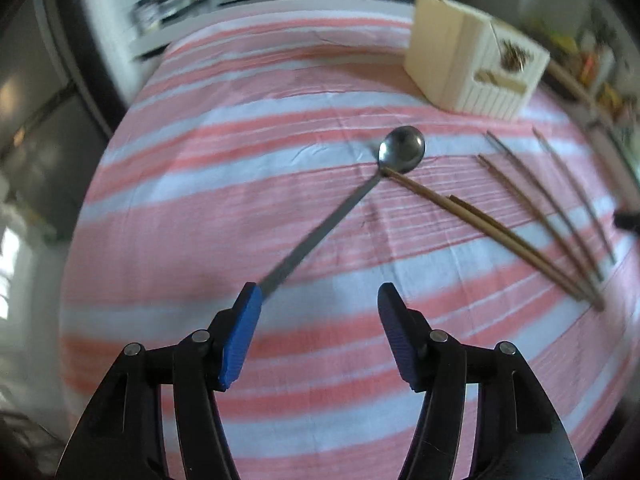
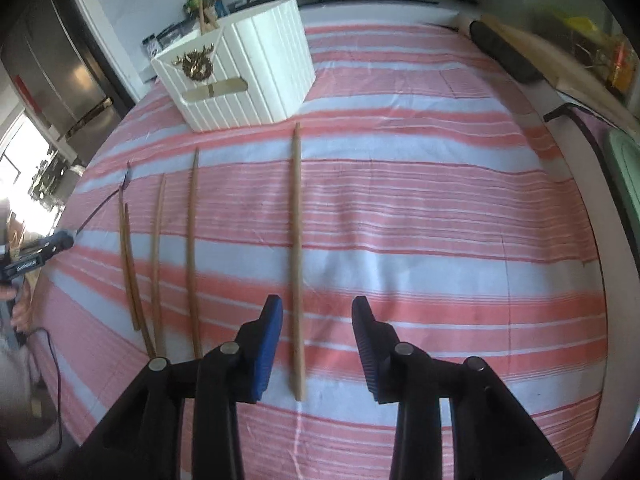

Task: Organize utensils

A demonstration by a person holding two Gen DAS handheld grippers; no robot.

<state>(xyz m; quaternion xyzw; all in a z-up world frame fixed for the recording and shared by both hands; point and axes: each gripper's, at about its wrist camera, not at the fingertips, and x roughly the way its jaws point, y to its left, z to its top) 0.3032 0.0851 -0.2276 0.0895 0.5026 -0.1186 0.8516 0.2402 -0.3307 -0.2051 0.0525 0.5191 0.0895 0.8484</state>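
A long metal spoon (image 1: 402, 148) lies on the striped cloth, bowl toward the cream utensil box (image 1: 476, 68). Its handle end sits right by the left fingertip of my left gripper (image 1: 318, 296), whose jaws stand wide apart with nothing pressed between them. Several wooden chopsticks (image 1: 480, 232) lie to the spoon's right. In the right wrist view, one chopstick (image 2: 297, 260) lies on the cloth between the fingers of my right gripper (image 2: 317, 308), which is open with its pads off the stick. More chopsticks (image 2: 192, 248) lie left of it, in front of the box (image 2: 240, 76).
The striped cloth (image 2: 440, 208) covers the whole table. A dark rolled object (image 2: 504, 52) lies along the far right edge, with a green item (image 2: 624, 176) beside the table. The left gripper (image 2: 40, 252) shows at the left edge. Shelves with clutter stand behind.
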